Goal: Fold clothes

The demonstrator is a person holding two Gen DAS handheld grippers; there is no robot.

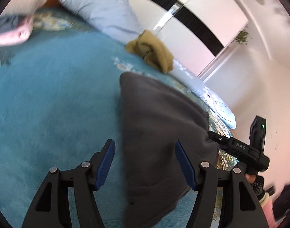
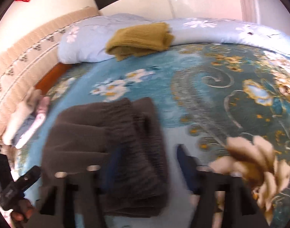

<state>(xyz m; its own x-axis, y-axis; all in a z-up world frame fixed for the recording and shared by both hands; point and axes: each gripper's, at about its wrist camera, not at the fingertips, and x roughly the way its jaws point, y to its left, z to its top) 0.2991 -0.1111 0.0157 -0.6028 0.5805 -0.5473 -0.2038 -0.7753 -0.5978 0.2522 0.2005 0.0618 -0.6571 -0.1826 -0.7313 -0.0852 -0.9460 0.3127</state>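
The folded dark grey garment (image 1: 160, 133) lies on the teal floral blanket (image 1: 50, 104), near the olive folded cloth (image 1: 152, 50). Left claw (image 1: 145, 163) and right claw (image 2: 146, 169) both spread wide, gripping nothing.

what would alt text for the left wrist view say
The open left gripper hovers over a dark grey garment lying on a teal blanket. An olive folded cloth sits farther back beside a pale blue quilt; the right gripper touches the garment's edge.
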